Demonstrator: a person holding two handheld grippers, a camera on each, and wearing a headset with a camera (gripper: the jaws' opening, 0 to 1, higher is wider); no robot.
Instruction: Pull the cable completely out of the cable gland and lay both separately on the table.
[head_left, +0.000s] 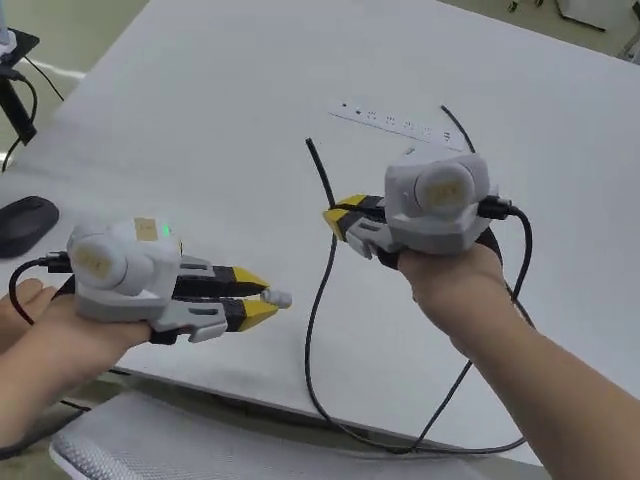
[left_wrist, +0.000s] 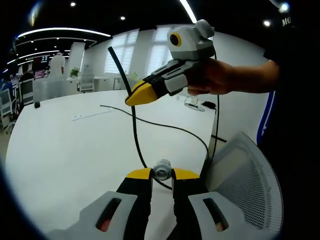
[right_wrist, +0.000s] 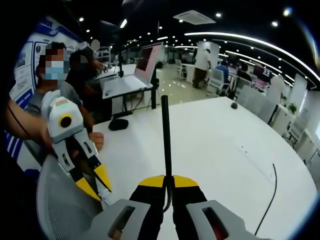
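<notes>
Left tool (head_left: 266, 297) and right tool (head_left: 336, 218), jaws closed, point toward each other.

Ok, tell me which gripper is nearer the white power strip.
Right. The right gripper, shut on the black cable, hangs just short of the power strip; the left gripper, shut on the cable gland, is farther back, by the table edge.

Bright ceiling strip lights (right_wrist: 240, 39) cast soft shadows on the table (head_left: 200, 120); both gripper views warp strongly toward their edges.

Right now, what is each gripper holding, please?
Left gripper: shut on the cable gland.
Right gripper: shut on the black cable.
</notes>
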